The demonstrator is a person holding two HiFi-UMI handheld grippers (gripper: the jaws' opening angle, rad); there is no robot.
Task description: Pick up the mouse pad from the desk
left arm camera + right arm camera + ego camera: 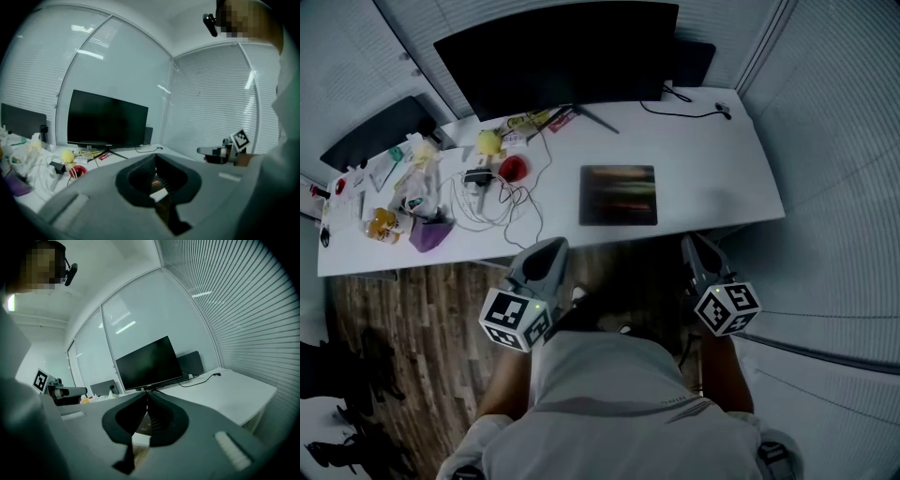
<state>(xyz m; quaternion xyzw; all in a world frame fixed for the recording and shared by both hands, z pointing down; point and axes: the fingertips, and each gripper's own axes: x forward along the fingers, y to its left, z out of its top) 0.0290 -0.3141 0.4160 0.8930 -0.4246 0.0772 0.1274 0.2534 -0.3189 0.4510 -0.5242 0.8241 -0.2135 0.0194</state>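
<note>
while the mouse pad lies flat and untouched on the white desk, just in front of the monitor and a little right of its stand, both tools hang off the desk's near edge, farther from the monitor than the pad is. the left gripper has its jaws pressed together with nothing between them, and the right gripper is the same: closed tight and empty. each points roughly level toward the monitor.

i judge this to be the reach-in step, before any contact. the next move calls for opening at least one pair of jaws, bringing it down to the pad's edge farthest from the monitor, and working a jaw under the thin sheet, since it sits flush on the desk. the other tool could pin it or tease up a corner. the cables and the red object in front of the monitor's left half lie apart from the pad and should not interfere.
</note>
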